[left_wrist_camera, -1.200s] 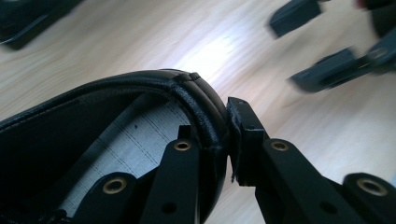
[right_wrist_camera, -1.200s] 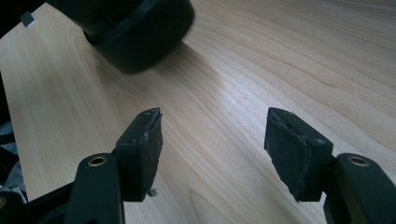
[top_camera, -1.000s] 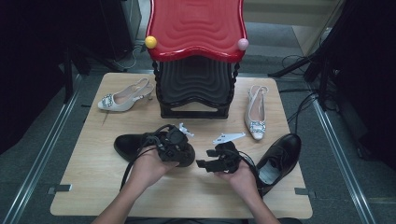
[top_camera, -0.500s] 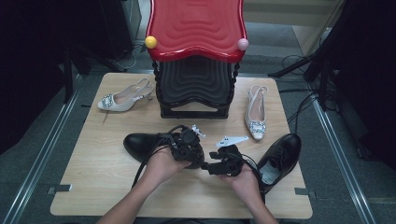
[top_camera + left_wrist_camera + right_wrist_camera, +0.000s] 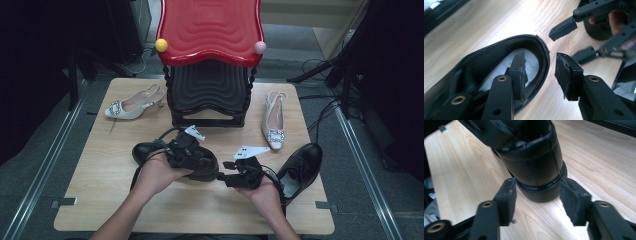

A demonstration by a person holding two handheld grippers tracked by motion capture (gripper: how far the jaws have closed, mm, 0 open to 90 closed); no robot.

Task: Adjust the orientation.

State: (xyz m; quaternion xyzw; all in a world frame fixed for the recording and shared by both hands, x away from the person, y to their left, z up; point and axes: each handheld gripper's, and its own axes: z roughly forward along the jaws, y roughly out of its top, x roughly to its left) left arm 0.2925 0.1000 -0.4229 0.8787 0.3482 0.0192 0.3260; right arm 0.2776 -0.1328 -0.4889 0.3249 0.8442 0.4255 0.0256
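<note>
A pale wooden table point(image 5: 100, 190) is standing on grey carpet, with dark gear and loose cables crowding the floor to the right. At its far edge a black ribbed stand point(image 5: 209, 97) is carrying a glossy red wavy top point(image 5: 210, 27) with a yellow ball point(image 5: 161, 45) and a pink ball point(image 5: 260, 47) at its front corners. A cream slingback heel point(image 5: 131, 103) is lying to the left of the stand and its mate point(image 5: 273, 120) to the right. A second black shoe point(image 5: 300, 167) is sitting near the table's right edge.

The black dress shoe point(image 5: 150, 151) is lying flat at the middle of the table. The left gripper point(image 5: 540, 75) is hovering over its heel end; its jaws have just been opening and are now standing about half apart, one inside the shoe's mouth and one outside the back rim point(image 5: 545, 53), neither pad pressing. The right gripper point(image 5: 537, 196) is coming in low at the heel from behind; its jaws have just been closing, and they are flanking the heel block point(image 5: 541, 192) on both sides. I cannot tell whether the pads are touching it.
</note>
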